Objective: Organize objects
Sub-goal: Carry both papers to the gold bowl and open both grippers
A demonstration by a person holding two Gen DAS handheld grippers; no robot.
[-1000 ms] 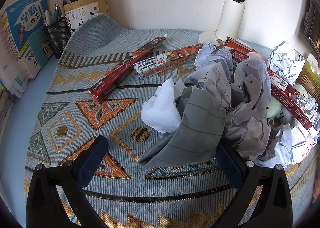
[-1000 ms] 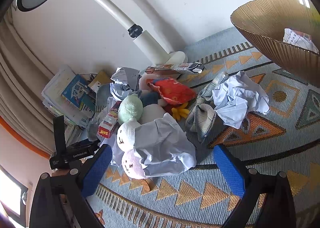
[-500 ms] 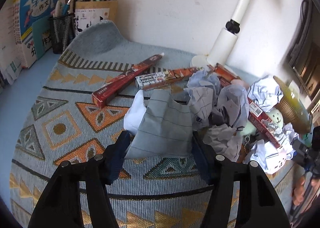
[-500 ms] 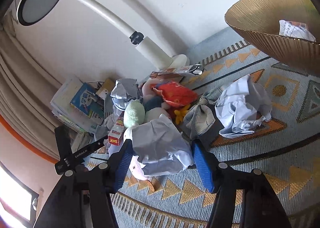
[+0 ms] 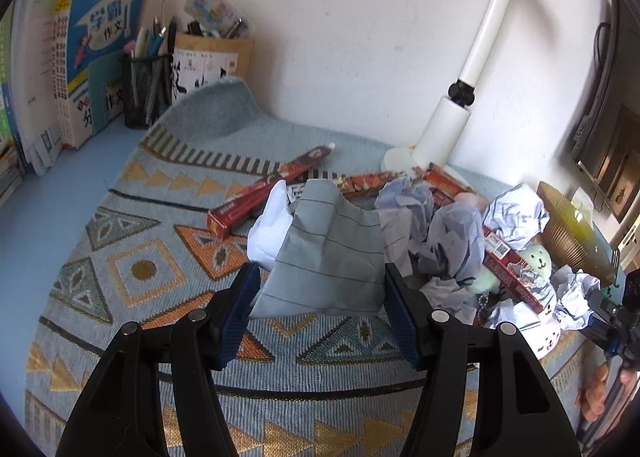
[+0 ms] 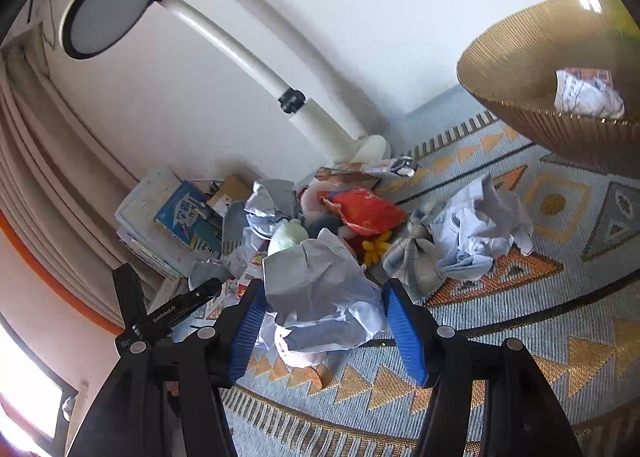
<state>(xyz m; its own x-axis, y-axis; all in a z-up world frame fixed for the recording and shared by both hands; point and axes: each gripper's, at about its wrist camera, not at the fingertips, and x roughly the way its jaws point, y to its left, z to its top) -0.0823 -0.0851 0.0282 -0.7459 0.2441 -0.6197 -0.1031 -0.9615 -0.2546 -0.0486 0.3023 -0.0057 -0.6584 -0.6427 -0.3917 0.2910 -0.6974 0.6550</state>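
Left wrist view shows the left gripper [image 5: 318, 307], jaws half shut, squeezing a light, soft grey lined crumpled paper [image 5: 326, 257] at 6 o'clock of the tabletop pile; the right gripper [image 6: 322, 327] pinches a white crumpled paper ball [image 6: 320, 289] likewise.

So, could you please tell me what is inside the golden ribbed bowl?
One crumpled printed paper lies inside the golden ribbed bowl, against its near wall. That wall hides the bowl's bottom, so anything lying lower cannot be seen.
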